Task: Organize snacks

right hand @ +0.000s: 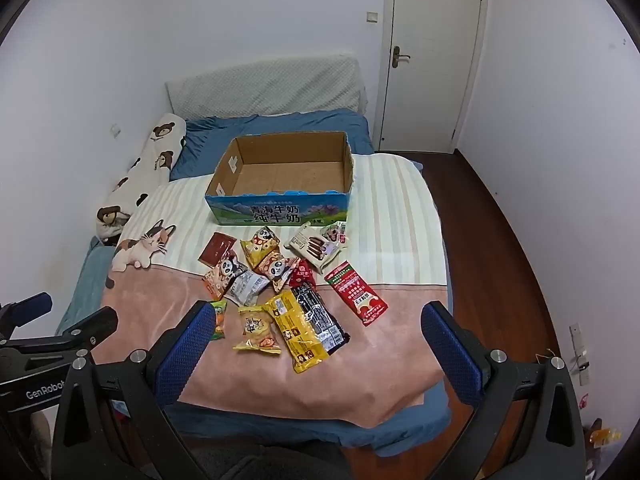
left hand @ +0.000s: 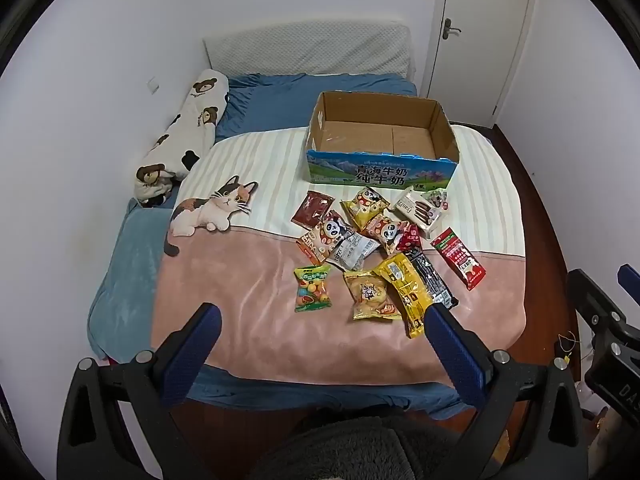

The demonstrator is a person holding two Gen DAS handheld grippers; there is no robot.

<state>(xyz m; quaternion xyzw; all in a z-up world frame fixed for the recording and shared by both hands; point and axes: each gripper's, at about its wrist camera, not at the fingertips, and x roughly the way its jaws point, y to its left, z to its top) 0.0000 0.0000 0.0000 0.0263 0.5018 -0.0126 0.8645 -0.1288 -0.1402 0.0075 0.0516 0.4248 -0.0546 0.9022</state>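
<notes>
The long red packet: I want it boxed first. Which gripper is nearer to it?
Right. The long red packet lies just ahead between the open right gripper's fingers; the left gripper hovers farther left, by the green candy bag.

Pink and cream-striped blanket [left hand: 248,304] with calico cat, blue sheet [left hand: 280,100], blue-green printed box [left hand: 380,172]

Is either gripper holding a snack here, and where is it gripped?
Nothing is held. The left gripper and right gripper are open above the snacks.
</notes>
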